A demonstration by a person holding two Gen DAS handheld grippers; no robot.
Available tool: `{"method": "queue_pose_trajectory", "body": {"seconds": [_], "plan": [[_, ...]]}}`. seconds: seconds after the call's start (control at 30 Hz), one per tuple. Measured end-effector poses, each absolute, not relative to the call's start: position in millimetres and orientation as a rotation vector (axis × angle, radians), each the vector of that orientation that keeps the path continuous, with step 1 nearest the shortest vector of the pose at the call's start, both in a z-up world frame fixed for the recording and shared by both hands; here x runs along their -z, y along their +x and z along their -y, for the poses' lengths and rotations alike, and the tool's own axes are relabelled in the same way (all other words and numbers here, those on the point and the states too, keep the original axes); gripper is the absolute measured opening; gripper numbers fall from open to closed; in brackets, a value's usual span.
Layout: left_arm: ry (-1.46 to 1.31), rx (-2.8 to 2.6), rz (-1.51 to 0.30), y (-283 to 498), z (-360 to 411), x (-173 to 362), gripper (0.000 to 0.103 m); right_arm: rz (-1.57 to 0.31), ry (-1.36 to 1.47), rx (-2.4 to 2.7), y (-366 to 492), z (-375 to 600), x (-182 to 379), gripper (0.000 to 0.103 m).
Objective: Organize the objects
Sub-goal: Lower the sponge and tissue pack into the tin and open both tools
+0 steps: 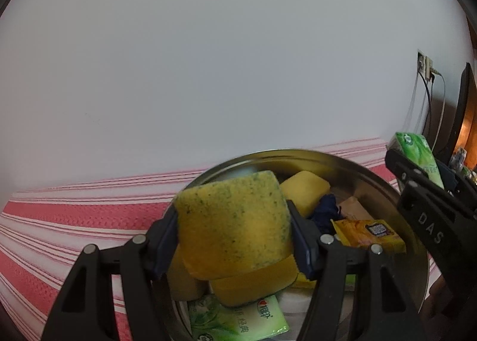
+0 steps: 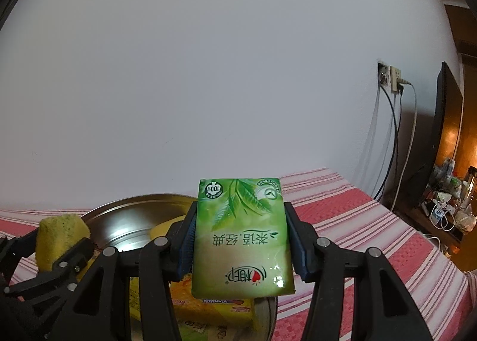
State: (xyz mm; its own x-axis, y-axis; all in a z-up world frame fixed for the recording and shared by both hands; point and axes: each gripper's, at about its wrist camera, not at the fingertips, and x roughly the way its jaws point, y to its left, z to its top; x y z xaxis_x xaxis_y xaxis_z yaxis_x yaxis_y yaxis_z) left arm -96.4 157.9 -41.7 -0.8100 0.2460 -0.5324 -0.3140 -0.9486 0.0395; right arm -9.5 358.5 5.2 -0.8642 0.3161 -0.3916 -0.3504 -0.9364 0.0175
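Observation:
My left gripper (image 1: 234, 236) is shut on a yellow sponge with a green-speckled face (image 1: 232, 221), held above a round steel bowl (image 1: 342, 162). The bowl holds another yellow sponge (image 1: 305, 188), a dark blue cloth (image 1: 326, 212), a yellow snack packet (image 1: 369, 235) and a green tissue pack (image 1: 238, 320). My right gripper (image 2: 240, 239) is shut on a second green tissue pack (image 2: 241, 236), held upright over the bowl's right side (image 2: 134, 215). That pack also shows in the left wrist view (image 1: 417, 156), and the held sponge in the right wrist view (image 2: 59, 230).
The bowl stands on a red and white striped cloth (image 1: 74, 215) against a plain white wall. A wall socket with hanging cables (image 2: 393, 78) and a dark monitor (image 2: 447, 132) are at the right, with a cluttered shelf (image 2: 447, 203) beyond.

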Motion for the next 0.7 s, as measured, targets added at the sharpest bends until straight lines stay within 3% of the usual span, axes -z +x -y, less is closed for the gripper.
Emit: {"method": "queue_pose_trajectory", "body": {"seconds": [0.33,0.57,0.63,0.7], "plan": [[-0.821,-2.723,-0.235,-92.6,-157.7,43.3,0.065,-0.089,-0.673,-2.832,-17.2,-350.2,-5.8,0.056],[-0.833,-2.715,-0.236,-93.3,-157.2,43.9,0.069,-0.185,-0.824,-2.953,-25.4,-347.3,0.0,0.056],[-0.840,-2.702,-0.215,-94.1,-161.1,43.6,0.077,-0.176,-0.813,-2.960,-24.4,-345.9,-0.3,0.064],[-0.843,-2.695,-0.200,-93.1,-159.7,41.6,0.093,-0.182,-0.770,-2.961,-23.1,-355.4,-3.8,0.077]]}}
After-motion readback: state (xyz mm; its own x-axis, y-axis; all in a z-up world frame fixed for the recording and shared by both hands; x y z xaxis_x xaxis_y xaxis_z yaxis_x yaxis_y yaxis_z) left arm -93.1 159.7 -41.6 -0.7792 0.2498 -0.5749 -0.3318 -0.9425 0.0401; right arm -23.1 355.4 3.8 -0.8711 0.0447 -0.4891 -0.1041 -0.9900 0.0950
